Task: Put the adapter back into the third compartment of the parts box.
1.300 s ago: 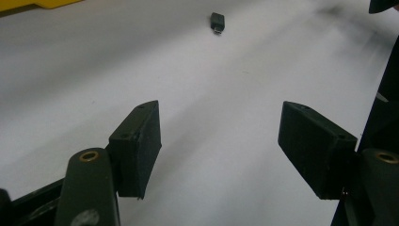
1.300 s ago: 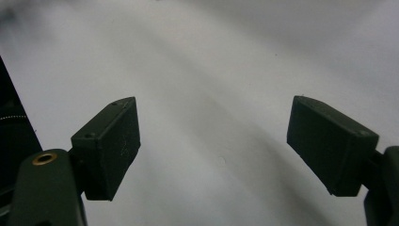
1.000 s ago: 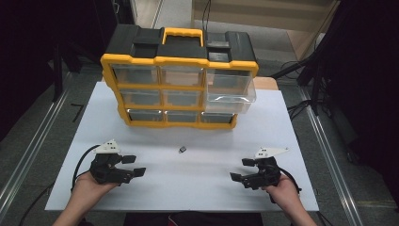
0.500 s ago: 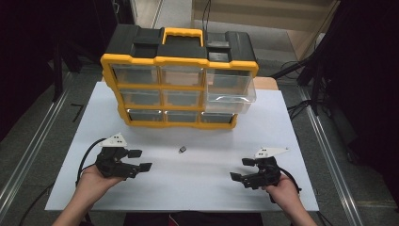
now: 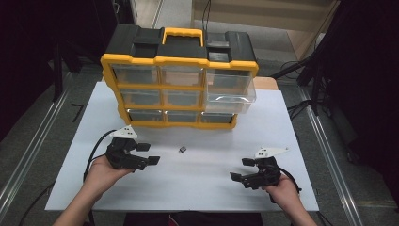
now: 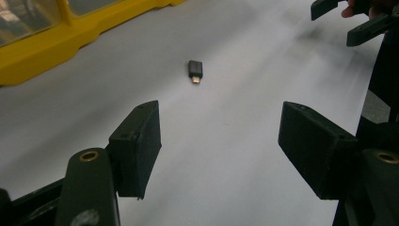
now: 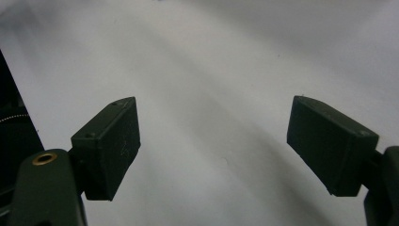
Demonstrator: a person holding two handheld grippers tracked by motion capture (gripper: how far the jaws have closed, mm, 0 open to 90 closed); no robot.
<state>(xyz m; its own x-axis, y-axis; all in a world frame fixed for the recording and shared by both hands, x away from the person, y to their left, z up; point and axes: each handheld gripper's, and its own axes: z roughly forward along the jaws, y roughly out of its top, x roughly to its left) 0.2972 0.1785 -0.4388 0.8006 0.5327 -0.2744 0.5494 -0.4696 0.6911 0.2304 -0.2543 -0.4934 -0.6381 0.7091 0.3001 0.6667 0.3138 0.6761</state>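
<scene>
A white table top (image 5: pixel 197 188) spreads across the high view, matte and smooth, with dark floor and metal rails to either side. At its far end stands a yellow-and-black organiser (image 5: pixel 179 80) – hard plastic, boxy, a yellow handle on its black top, and three rows of three clear drawers in its front. The upper right drawer (image 5: pixel 231 89) is pulled out over the table; what lies in any drawer cannot be told through the hazy plastic.

The high view alone takes in both hands together. The left gripper (image 5: pixel 149 154) is held in the left hand (image 5: pixel 101 172) near the organiser's front left corner, the right gripper (image 5: pixel 242 169) in the right hand (image 5: pixel 284 188) by the near right edge, and each carries a pale grey three-cornered plate. Both have their jaws spread wide apart, holding nothing.

The left gripper view gives the close detail: a small black adapter (image 6: pixel 195 70) with a gold-coloured metal plug at its near end lies flat on the bare white surface, ahead of the parted jaws and touching neither, with the organiser's yellow base at upper left. From above, the same piece (image 5: pixel 182 149) is a dark speck between the two grippers, nearer the left one

The right gripper view looks along its blocky, faintly dusty black pads (image 7: pixel 110 146) at plain white table
</scene>
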